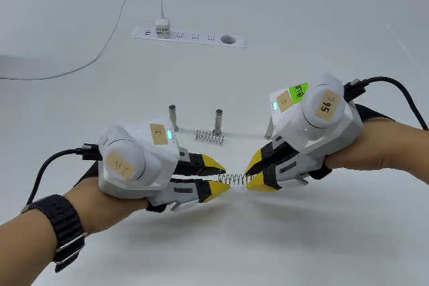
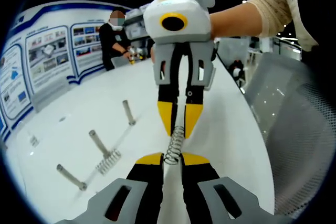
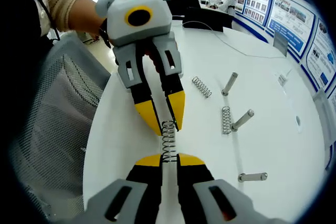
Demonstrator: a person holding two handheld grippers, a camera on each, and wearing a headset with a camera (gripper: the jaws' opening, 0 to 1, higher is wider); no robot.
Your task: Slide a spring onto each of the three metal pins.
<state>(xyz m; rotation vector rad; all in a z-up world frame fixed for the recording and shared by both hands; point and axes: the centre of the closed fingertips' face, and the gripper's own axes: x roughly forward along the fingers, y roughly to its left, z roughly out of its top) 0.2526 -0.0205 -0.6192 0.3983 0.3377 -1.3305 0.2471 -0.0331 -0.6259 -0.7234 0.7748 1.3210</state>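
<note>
A short steel spring (image 1: 234, 179) hangs level above the table, held at both ends. My left gripper (image 1: 223, 175) is shut on its left end and my right gripper (image 1: 252, 173) is shut on its right end, tips facing each other. In the left gripper view the spring (image 2: 175, 142) runs from my own jaws up to the right gripper (image 2: 180, 124). Three metal pins stand upright behind: left pin (image 1: 173, 117), middle pin (image 1: 218, 122), right pin (image 1: 269, 127), partly hidden by the right gripper. All three pins are bare.
A loose spring (image 1: 209, 137) lies by the middle pin. Another spring (image 3: 201, 86) lies near the far pin (image 3: 229, 82). A white power strip (image 1: 189, 35) with a plugged cable sits at the back. People stand beyond the table.
</note>
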